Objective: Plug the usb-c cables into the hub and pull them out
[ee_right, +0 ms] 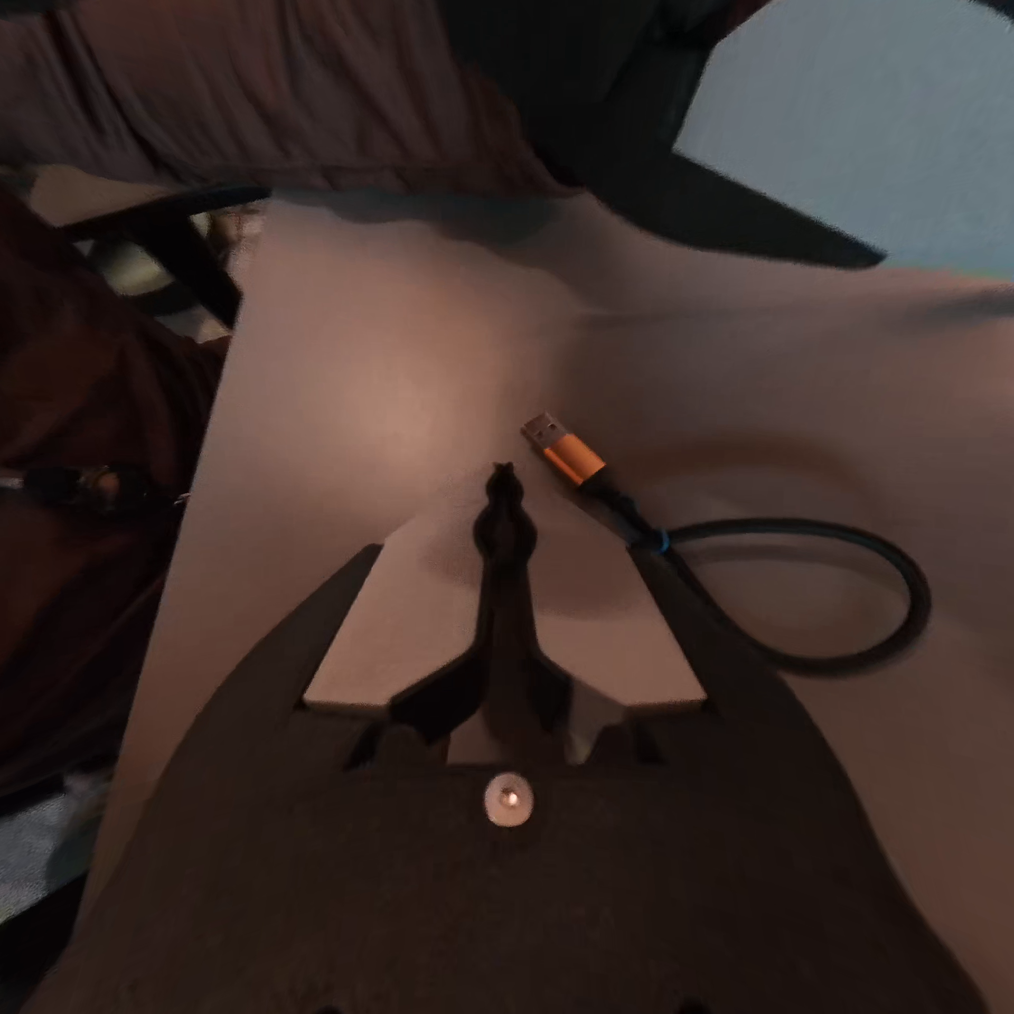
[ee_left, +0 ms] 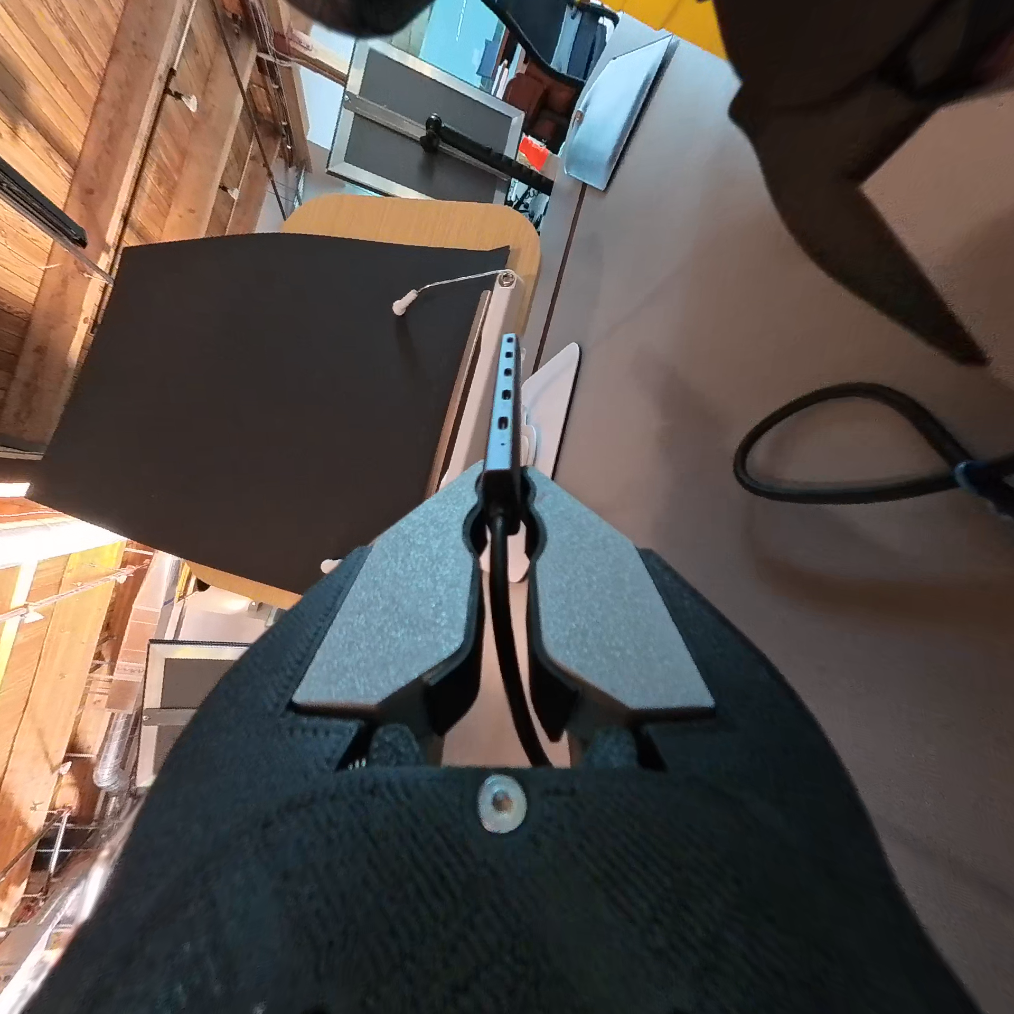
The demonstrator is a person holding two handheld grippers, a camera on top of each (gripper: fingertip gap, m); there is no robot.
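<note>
In the left wrist view my left gripper [ee_left: 502, 477] is shut on the near end of a slim grey hub [ee_left: 506, 406]. The hub is held edge-on, with its row of ports facing up. The hub's own black lead [ee_left: 502, 631] runs back between the fingers. A black cable loop [ee_left: 823, 488] lies on the beige table to the right. In the right wrist view my right gripper [ee_right: 503, 472] is shut and empty just above the table. A cable with an orange plug [ee_right: 573, 458] lies just right of its tips, apart from them, and its black loop [ee_right: 856, 620] trails right.
A black mat [ee_left: 263, 395] covers a wooden table [ee_left: 411, 219] beyond the hub, with a thin white-tipped cable [ee_left: 439, 288] on it. My right gripper shows blurred at the top right of the left wrist view [ee_left: 878, 219]. A person's brown clothing [ee_right: 247, 99] fills the top of the right wrist view.
</note>
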